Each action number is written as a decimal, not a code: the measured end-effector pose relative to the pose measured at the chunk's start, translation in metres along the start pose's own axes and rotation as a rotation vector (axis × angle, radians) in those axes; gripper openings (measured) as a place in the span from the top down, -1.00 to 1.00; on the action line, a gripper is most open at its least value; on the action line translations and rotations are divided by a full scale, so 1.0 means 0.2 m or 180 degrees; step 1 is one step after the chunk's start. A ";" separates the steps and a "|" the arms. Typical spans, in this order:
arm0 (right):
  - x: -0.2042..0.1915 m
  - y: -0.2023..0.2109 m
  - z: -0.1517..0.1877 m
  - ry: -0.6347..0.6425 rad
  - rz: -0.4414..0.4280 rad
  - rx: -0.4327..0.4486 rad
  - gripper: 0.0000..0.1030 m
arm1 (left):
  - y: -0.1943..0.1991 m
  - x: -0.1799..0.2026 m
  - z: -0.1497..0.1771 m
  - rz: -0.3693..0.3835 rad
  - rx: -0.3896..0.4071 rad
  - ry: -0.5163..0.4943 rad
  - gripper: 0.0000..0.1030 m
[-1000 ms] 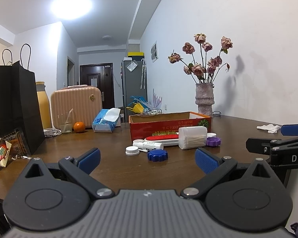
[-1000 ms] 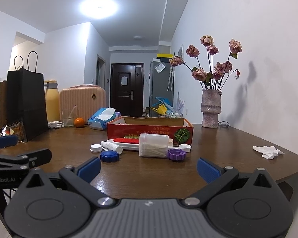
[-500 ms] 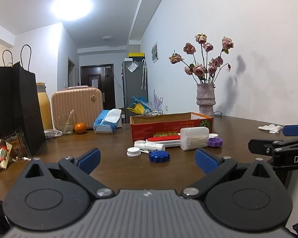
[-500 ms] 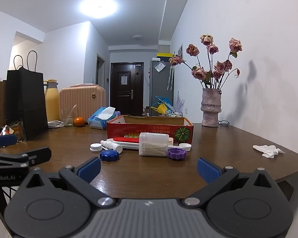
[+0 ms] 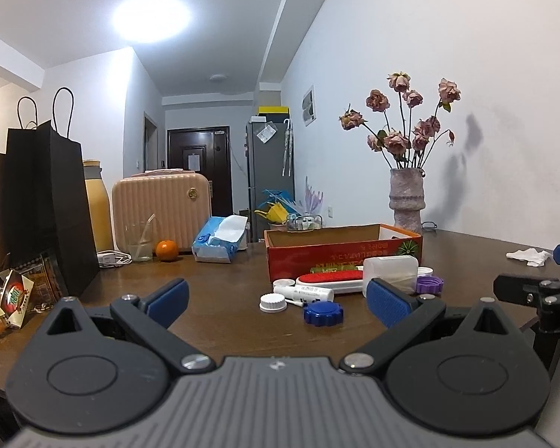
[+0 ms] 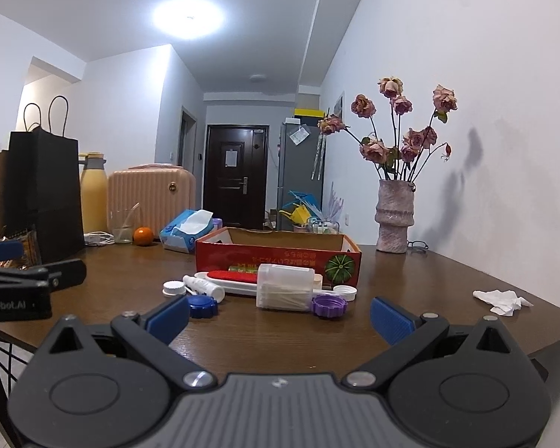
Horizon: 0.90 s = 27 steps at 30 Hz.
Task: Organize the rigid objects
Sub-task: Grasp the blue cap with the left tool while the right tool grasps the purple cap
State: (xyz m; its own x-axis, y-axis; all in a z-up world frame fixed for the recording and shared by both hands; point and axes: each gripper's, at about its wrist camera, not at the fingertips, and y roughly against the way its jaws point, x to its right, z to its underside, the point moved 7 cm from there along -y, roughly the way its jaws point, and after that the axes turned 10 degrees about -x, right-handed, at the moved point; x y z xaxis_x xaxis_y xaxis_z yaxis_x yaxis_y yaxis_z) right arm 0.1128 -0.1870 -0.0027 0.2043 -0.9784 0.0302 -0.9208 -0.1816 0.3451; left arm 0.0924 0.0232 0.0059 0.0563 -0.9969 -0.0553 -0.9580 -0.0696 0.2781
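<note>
1. Rigid objects sit in a loose cluster on the brown table (image 6: 410, 280), just in front of the red cardboard box (image 6: 276, 257), which stands open-topped.
2. Cluster contents, right wrist view: clear plastic container (image 6: 284, 286) lying on its side; purple cap (image 6: 328, 306) touching its right end; blue cap (image 6: 202, 305) on the left; white cap (image 6: 173, 287) further left; small white bottle (image 6: 204, 288) on its side; red-topped white case (image 6: 235, 280) lying flat behind the container, close against the box front.
3. Same cluster in the left wrist view — blue cap (image 5: 323, 313) nearest the camera, white cap (image 5: 273, 303) just left of it, clear container (image 5: 390, 272) to the right.
4. Left gripper (image 5: 276, 300): held level and low over the near table edge, pointing at the cluster; jaws spread wide, nothing between them.
5. Right gripper (image 6: 280, 317): likewise level, aimed at the clear container and purple cap; jaws spread wide, empty.
6. Grippers are side by side — each one's tip shows at the edge of the other's view.
7. Background: vase of dried roses (image 6: 394, 220) by the wall, crumpled white tissue (image 6: 502, 300) on the table's right side, black paper bag (image 5: 41, 201), pink suitcase (image 5: 160, 209), orange (image 5: 167, 250).
</note>
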 end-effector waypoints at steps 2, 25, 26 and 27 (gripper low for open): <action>0.00 -0.01 0.00 -0.0005 0.0000 -0.0012 -1.00 | -0.02 -0.01 0.00 0.0000 -0.0010 0.0018 -1.00; 0.38 -0.87 0.02 -0.0556 -0.0158 -0.0987 -0.86 | -0.78 0.12 0.03 0.0316 -0.0986 0.0024 -1.00; 0.39 -0.90 0.02 -0.0579 -0.0157 -0.1050 -0.82 | -0.82 0.14 0.03 0.0335 -0.0977 0.0031 -1.00; 0.40 -0.95 0.01 -0.0581 -0.0183 -0.1113 -0.82 | -0.86 0.15 0.03 0.0364 -0.0994 0.0023 -1.00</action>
State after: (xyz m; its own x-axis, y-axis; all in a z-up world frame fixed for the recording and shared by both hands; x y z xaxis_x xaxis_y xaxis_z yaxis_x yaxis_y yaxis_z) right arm 0.3027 -0.2313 -0.0682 0.1609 -0.9748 -0.1547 -0.7344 -0.2229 0.6410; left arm 0.2563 0.0058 -0.0490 -0.0435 -0.9991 -0.0004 -0.8259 0.0357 0.5627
